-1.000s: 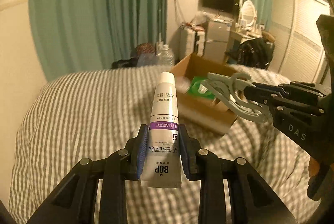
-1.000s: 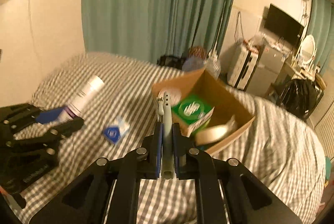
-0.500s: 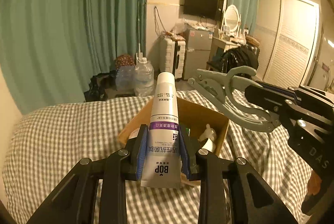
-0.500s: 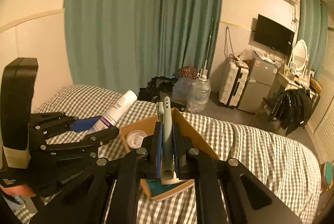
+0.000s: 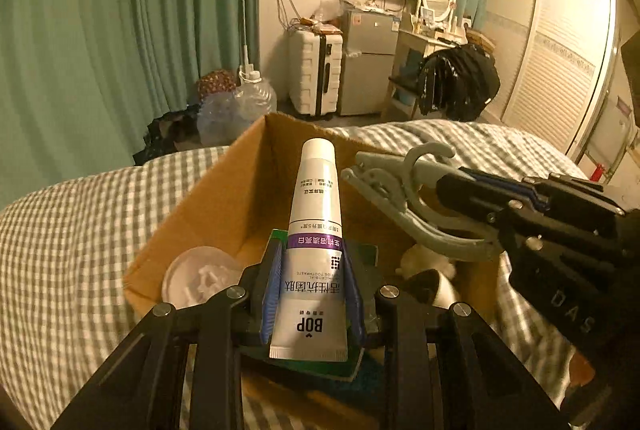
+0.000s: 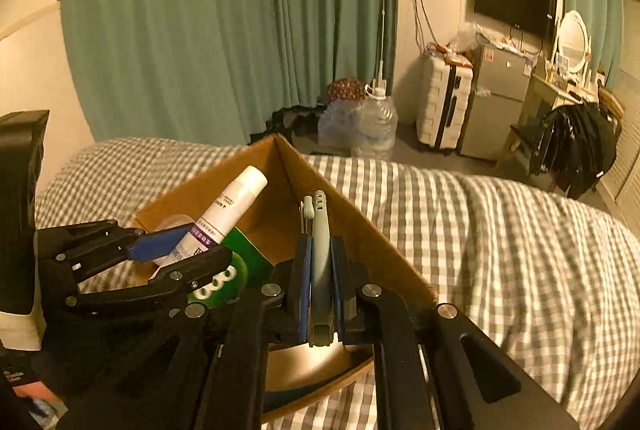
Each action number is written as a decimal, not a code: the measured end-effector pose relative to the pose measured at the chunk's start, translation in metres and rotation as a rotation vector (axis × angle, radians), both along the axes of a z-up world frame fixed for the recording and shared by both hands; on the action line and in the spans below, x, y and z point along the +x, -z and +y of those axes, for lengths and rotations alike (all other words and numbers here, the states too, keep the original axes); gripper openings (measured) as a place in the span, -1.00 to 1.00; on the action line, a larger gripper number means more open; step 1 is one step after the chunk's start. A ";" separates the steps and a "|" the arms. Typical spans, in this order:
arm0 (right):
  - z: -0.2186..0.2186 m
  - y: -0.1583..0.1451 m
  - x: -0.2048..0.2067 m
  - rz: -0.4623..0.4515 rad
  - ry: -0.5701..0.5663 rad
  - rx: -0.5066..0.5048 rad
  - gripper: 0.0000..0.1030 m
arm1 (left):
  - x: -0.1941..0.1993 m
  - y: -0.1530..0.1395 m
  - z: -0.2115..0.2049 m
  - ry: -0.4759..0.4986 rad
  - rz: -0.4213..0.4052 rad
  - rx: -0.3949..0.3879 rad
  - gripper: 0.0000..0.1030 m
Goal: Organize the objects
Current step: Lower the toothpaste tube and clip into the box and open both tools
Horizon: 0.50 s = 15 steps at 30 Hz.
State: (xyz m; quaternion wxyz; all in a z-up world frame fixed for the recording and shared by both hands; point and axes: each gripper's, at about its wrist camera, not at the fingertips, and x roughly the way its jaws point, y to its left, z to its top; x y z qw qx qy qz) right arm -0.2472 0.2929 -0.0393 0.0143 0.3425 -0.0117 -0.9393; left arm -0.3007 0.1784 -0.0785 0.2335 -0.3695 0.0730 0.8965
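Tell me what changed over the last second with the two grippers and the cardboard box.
Both grippers moved forward over the checked bed to the open brown cardboard box: the left gripper now holds its white toothpaste tube above the box's inside, and the right gripper holds its grey plastic clip there too. Neither let go; both stay shut. The box kept its place.

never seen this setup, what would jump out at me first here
The white toothpaste tube clamped cap-forward in the left gripper, over an open cardboard box on the checked bed. Beside it, the right gripper pinches a grey clip hanger above the same box.
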 end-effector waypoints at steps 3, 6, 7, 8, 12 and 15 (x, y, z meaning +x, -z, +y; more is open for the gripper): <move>0.004 0.006 0.000 0.007 0.014 -0.018 -0.83 | -0.002 0.007 0.002 0.009 0.004 0.009 -0.41; 0.006 0.000 0.006 0.014 0.033 0.001 -0.63 | 0.003 0.006 -0.003 0.009 0.016 0.011 -0.06; 0.007 -0.006 0.010 0.022 0.042 0.003 -0.32 | 0.007 0.002 -0.007 0.004 0.027 0.008 0.20; 0.007 -0.011 0.015 0.034 0.051 -0.002 -0.04 | 0.012 -0.004 -0.012 -0.006 0.047 0.008 0.37; 0.003 -0.033 0.032 0.058 0.078 -0.021 0.07 | 0.027 -0.027 -0.040 -0.035 0.073 0.006 0.43; -0.016 -0.058 0.049 0.073 0.074 0.004 0.34 | 0.044 -0.049 -0.060 -0.075 0.108 -0.004 0.61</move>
